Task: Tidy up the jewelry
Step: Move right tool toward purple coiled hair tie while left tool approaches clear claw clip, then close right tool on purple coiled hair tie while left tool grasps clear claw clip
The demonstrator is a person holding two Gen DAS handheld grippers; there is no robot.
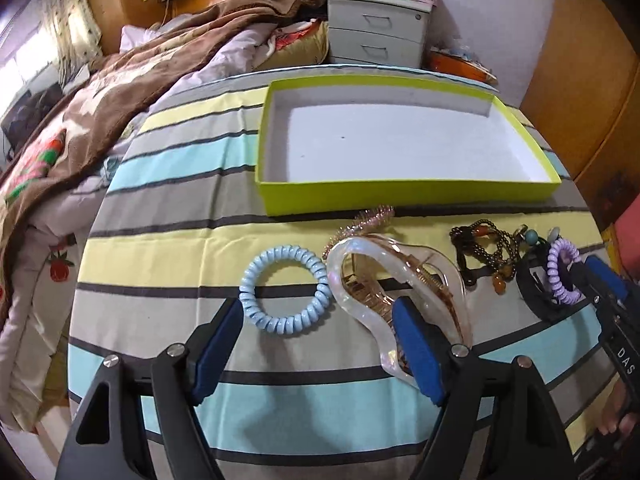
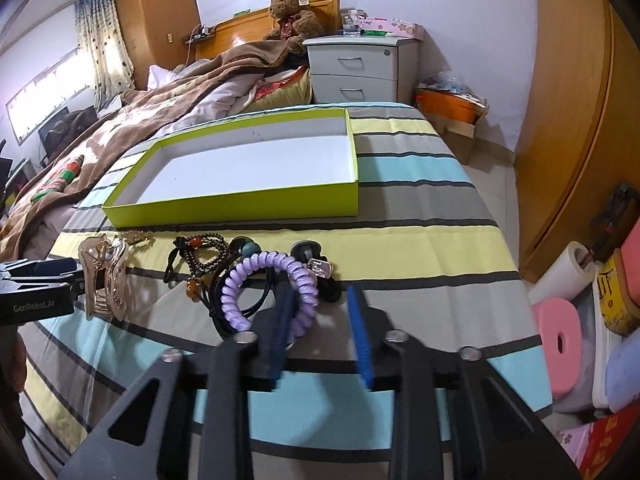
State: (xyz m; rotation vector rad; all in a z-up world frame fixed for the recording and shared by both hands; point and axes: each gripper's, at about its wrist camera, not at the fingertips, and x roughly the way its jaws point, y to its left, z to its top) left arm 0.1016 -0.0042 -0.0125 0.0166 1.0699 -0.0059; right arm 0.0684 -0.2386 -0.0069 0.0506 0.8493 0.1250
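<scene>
My left gripper stands open over the striped cloth. A light-blue coil hair tie lies just ahead between its fingers, and its right finger covers part of a clear hair claw. My right gripper is open but narrow: its left finger sits inside a purple coil hair tie, whose right strand lies between the pads with a gap to the right pad. A dark bead bracelet and black hair ties lie tangled beside it. The lime-green box stands behind, with nothing in it.
A pink tinsel tie lies against the box's front wall. The bed with a brown blanket is to the left, grey drawers behind. Right of the table's edge, pink rolls and boxes crowd the floor.
</scene>
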